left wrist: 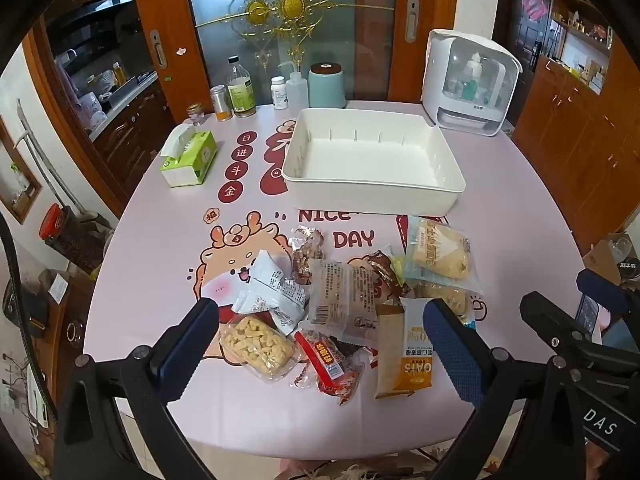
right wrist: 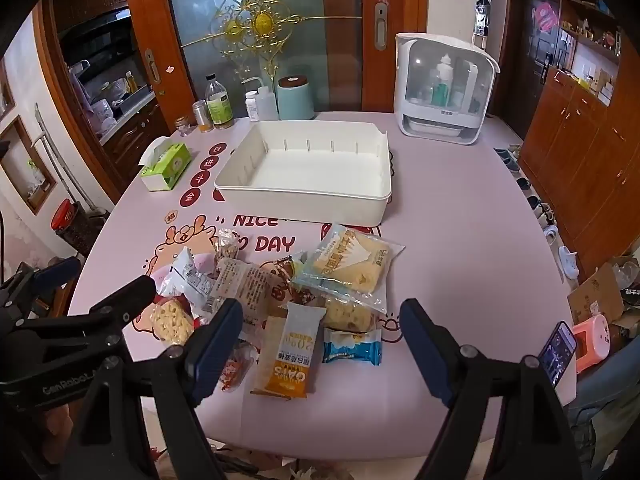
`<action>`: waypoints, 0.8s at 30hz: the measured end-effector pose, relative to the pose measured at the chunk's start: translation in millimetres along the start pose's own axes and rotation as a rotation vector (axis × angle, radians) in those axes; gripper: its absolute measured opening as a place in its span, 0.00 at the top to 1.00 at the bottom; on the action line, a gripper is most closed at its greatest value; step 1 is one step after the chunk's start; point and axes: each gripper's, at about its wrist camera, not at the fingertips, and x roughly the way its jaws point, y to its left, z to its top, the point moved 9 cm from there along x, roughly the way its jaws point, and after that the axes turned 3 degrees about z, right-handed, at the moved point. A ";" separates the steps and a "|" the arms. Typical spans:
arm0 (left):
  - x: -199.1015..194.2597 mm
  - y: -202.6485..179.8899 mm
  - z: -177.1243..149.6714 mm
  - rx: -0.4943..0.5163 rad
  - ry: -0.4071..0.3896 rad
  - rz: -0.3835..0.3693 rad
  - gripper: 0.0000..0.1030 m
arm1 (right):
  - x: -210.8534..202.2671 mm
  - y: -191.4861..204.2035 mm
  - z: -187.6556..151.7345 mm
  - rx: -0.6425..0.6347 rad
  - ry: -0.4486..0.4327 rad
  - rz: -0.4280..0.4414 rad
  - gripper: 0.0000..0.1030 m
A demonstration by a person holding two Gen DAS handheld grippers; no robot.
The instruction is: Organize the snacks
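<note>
Both grippers are hovering above the near edge of the round table (left wrist: 160, 240), angled downward toward the snack pile (left wrist: 344, 304).

Left gripper (left wrist: 320, 340): its two blue-padded fingers are standing spread wide, gripping nothing. Lying between and just beyond its fingertips are a clear pack of pale puffed pieces (left wrist: 256, 346), a red-labelled wrapper (left wrist: 326, 360) and an orange-and-white oat bar (left wrist: 404, 356). Farther ahead of this gripper, a white printed sachet (left wrist: 276, 288) and a translucent pack with a barcode (left wrist: 340, 296) are overlapping each other.

Right gripper (right wrist: 320, 336): its fingers are likewise standing fully apart, holding nothing. The oat bar (right wrist: 292, 352) and a blue-and-white wrapper (right wrist: 352, 346) are lying between its fingertips, touching at their edges. Just ahead of them, a large clear bag of yellow cake (right wrist: 348, 268) is resting tilted on top of other packs.

The left gripper's frame is showing at the left edge of the right wrist view.

White storage bin (right wrist: 304, 200): it is sitting beyond the pile, straight ahead of both grippers, with no snack inside it.

Ahead and to the left of the grippers, a green tissue box (left wrist: 188, 158) is standing well apart from the pile. A white countertop appliance (right wrist: 444, 88) is standing at the far right of the table, beyond the bin.
</note>
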 end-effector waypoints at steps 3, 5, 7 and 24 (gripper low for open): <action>-0.1 -0.1 -0.3 -0.004 0.002 -0.004 0.02 | 0.2 1.5 -0.3 0.001 0.002 0.003 0.21; 0.4 -0.5 -0.4 -0.004 0.004 -0.004 0.02 | 0.3 2.5 -0.6 0.004 0.004 0.006 0.21; 0.9 -1.1 -0.4 -0.007 0.004 -0.007 0.02 | 0.5 3.6 -0.7 0.007 0.006 0.009 0.21; 0.5 -3.4 0.2 -0.011 0.000 -0.012 0.03 | -0.5 10.8 0.8 -0.005 -0.003 0.003 0.21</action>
